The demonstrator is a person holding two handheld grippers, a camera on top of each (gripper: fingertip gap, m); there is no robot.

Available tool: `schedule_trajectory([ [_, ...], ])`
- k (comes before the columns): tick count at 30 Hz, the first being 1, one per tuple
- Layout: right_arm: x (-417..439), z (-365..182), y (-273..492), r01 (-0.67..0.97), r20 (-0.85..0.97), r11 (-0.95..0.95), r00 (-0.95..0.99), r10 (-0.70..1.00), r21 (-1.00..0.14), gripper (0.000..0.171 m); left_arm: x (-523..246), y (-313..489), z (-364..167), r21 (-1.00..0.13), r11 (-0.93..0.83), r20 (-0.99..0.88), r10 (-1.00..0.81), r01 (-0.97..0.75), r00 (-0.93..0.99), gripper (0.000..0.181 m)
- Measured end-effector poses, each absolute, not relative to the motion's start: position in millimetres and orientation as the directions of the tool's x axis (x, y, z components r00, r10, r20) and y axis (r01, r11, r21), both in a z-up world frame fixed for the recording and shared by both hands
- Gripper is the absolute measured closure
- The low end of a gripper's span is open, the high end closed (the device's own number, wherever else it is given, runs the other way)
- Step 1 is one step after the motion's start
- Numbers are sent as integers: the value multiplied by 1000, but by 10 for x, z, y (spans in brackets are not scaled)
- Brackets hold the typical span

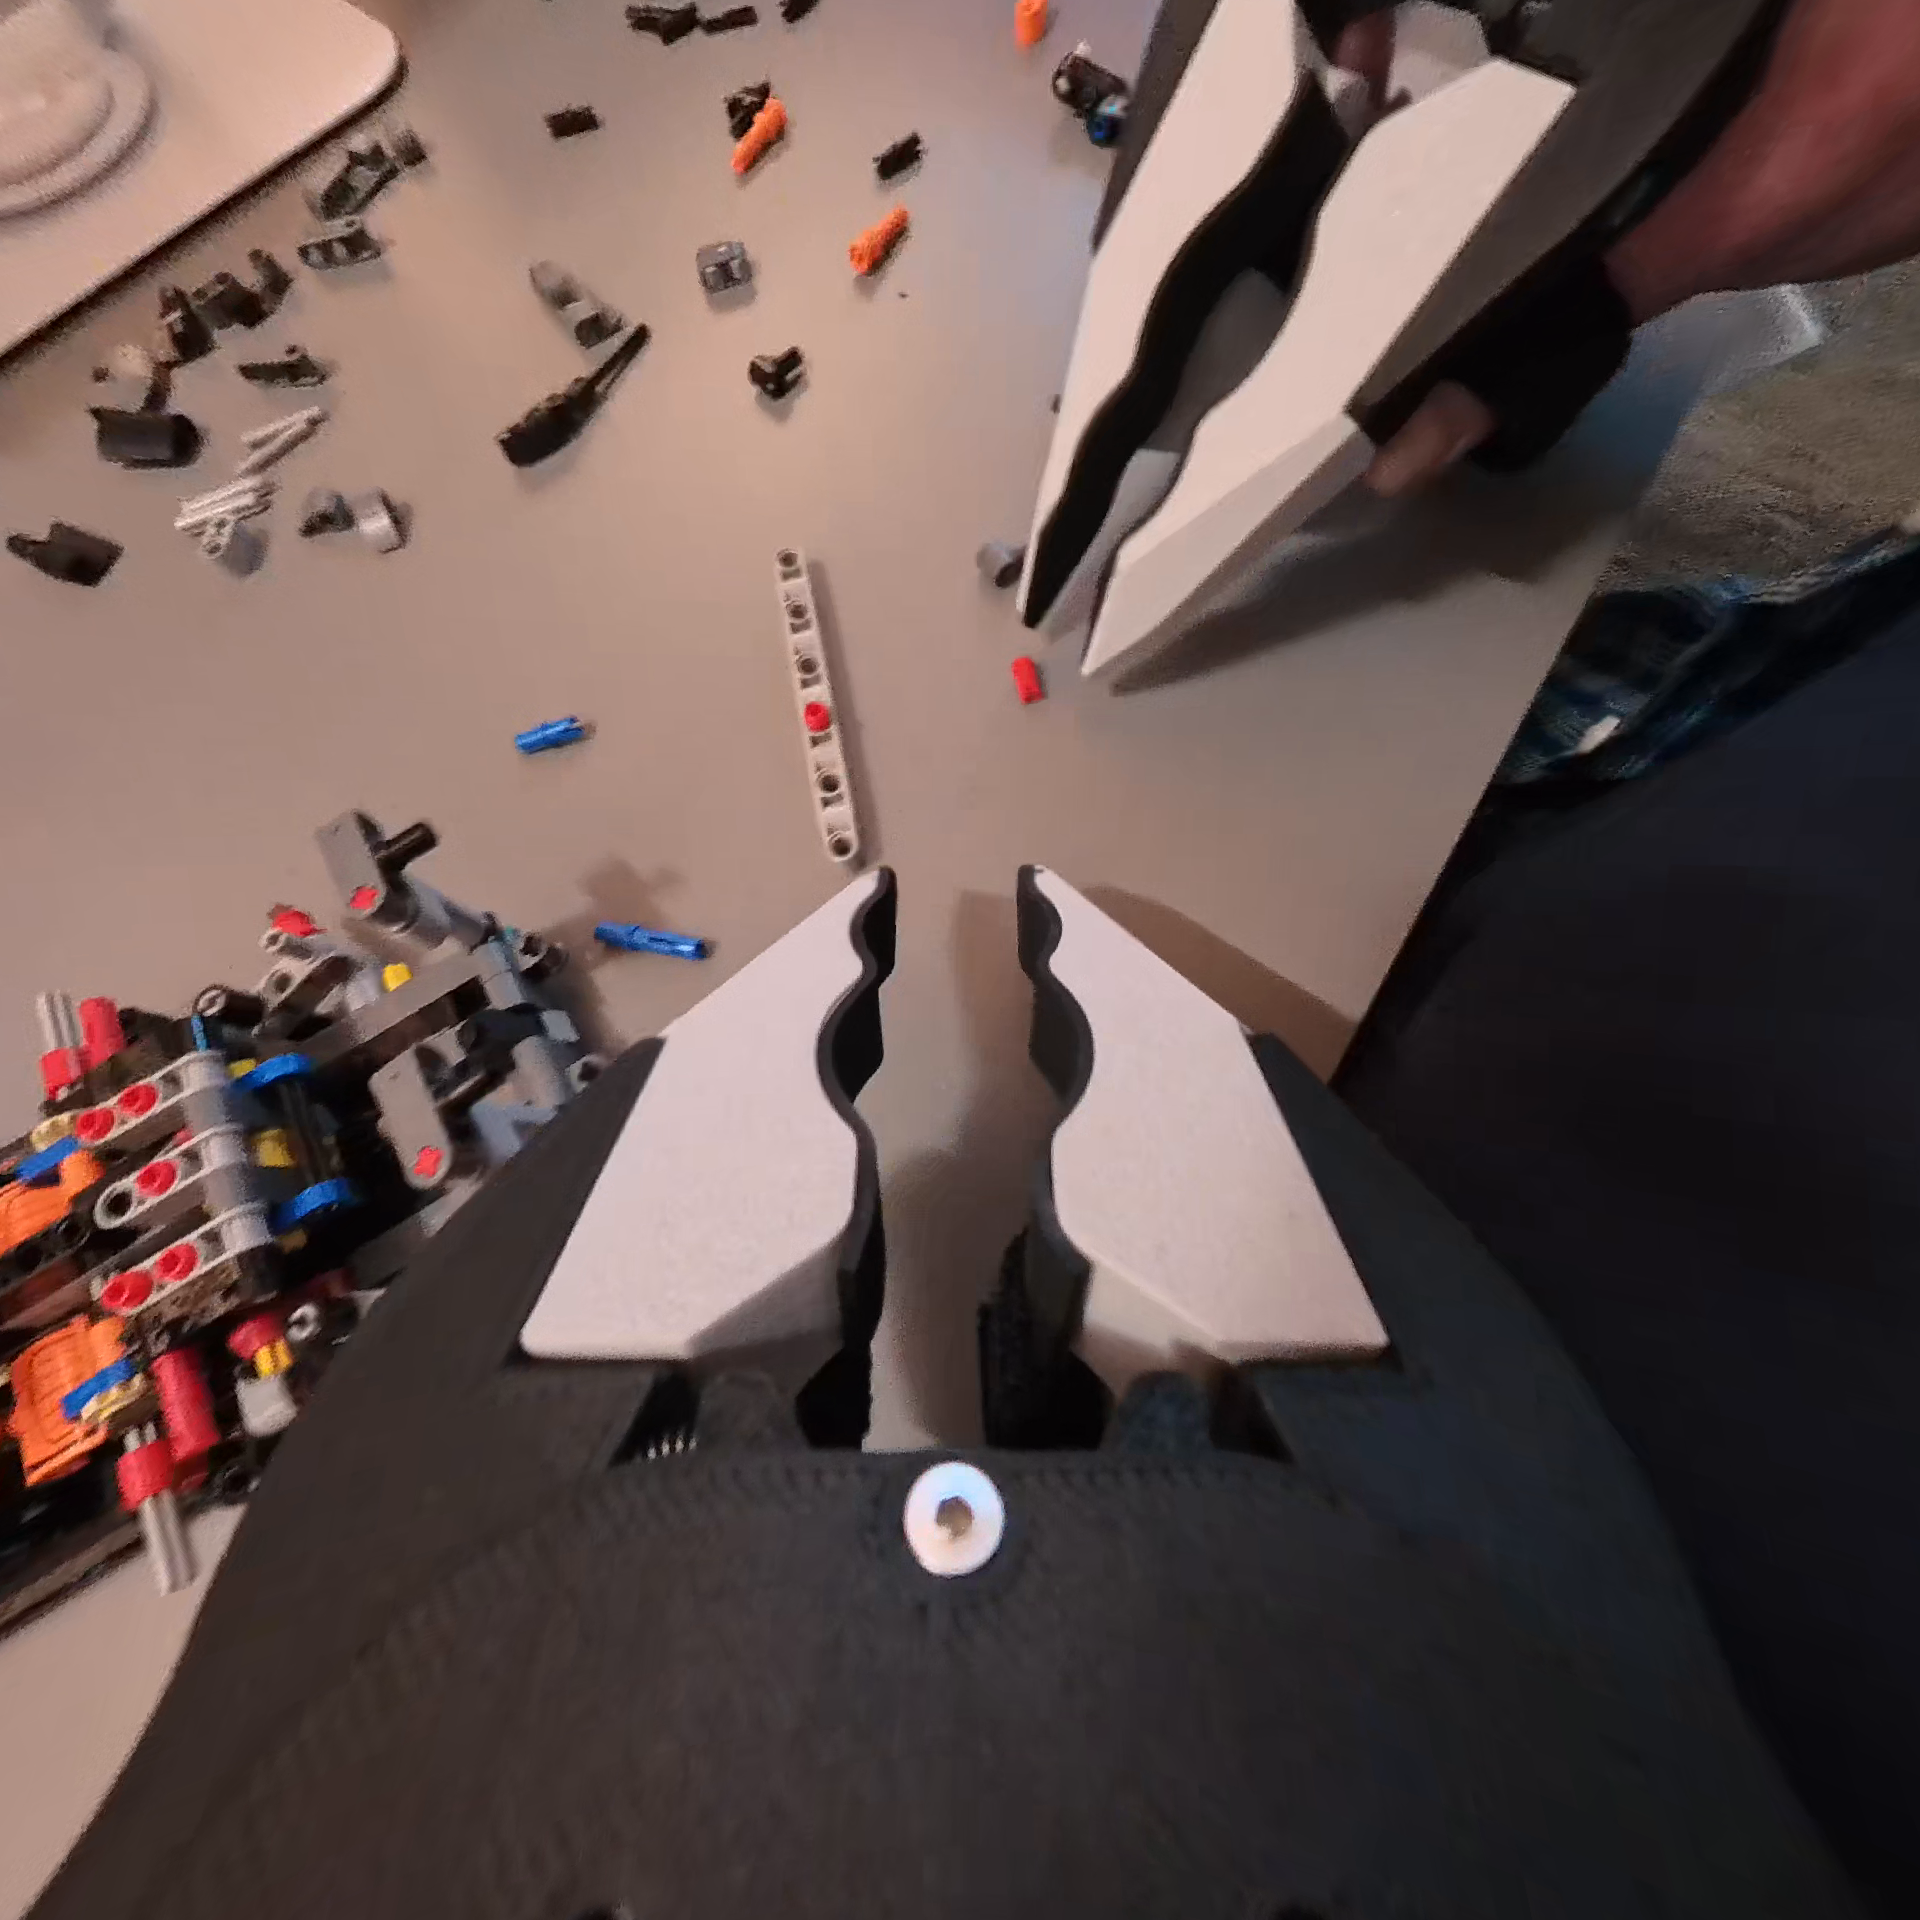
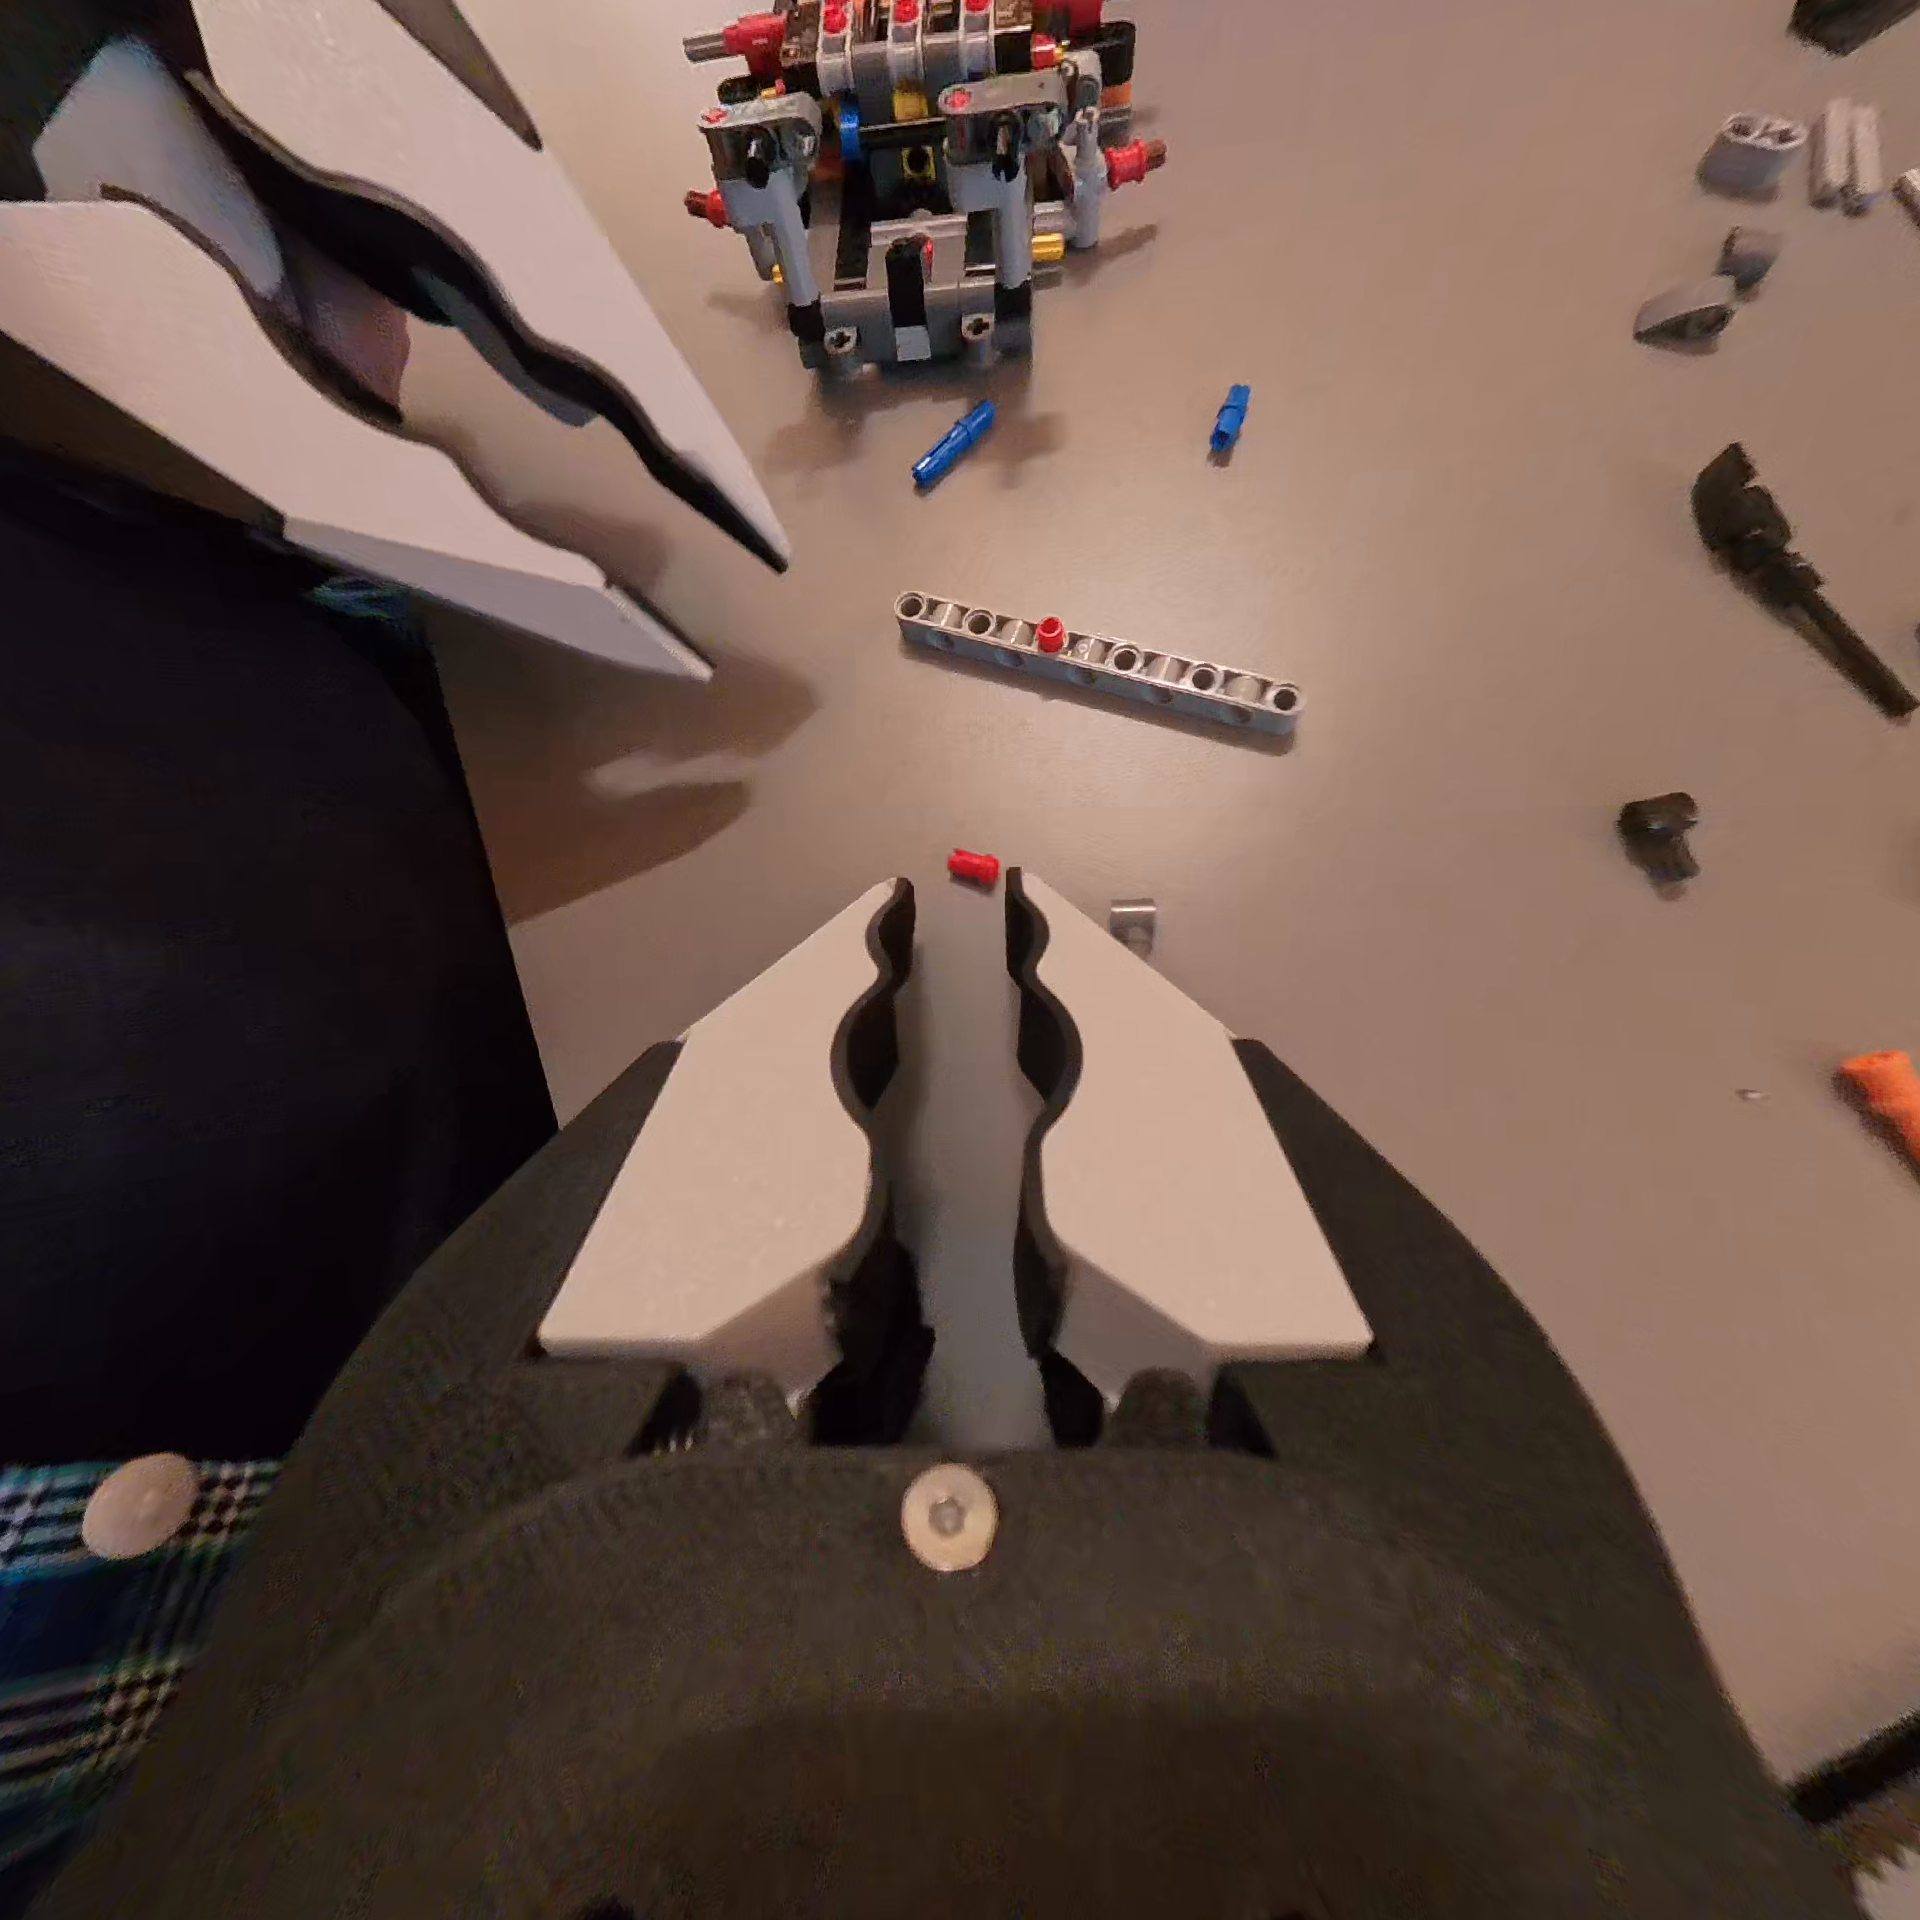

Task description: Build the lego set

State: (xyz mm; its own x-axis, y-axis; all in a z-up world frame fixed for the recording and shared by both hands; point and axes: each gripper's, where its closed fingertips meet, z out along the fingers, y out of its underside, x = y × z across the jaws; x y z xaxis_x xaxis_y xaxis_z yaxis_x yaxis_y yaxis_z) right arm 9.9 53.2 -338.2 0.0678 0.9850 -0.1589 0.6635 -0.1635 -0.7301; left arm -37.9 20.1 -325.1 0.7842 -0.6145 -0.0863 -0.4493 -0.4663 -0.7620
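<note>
Both tongs [image 1: 956,883] [image 2: 958,888] gape empty near one grey beam [image 2: 1096,665], two blue pins [image 2: 953,442] [image 2: 1229,416].

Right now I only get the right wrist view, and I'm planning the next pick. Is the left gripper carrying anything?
Observer: No. The left gripper has its jaws open, with nothing between them.
Operator: I see one orange pin at my right edge. Are there more?
Observer: The left wrist view shows three orange pins in all, scattered on the far side of the table.
Operator: Is there anything bigger out there, past the loose black parts?
Observer: Yes, a pale tray with a rounded corner lies at the far left.
</note>
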Motion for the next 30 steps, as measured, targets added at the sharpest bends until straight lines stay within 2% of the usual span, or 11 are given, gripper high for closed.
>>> schedule_trajectory([
  [13, 102, -3450, 611, 715, -107, 53, -177, 978, -697, 163, 23, 519, -3467, -695, -531, -67, -624, -485, 779, 159],
  [23, 81, -3456, 600, 686, -150, 41, -216, 965, -726, 164, 40, 616, -3491, -697, -540, -75, -599, -471, 797, 178],
  [30, 38, -3338, 605, 643, -210, -12, -233, 949, -766, 165, 79, 596, -3363, -761, -473, -74, -617, -444, 784, 178],
])
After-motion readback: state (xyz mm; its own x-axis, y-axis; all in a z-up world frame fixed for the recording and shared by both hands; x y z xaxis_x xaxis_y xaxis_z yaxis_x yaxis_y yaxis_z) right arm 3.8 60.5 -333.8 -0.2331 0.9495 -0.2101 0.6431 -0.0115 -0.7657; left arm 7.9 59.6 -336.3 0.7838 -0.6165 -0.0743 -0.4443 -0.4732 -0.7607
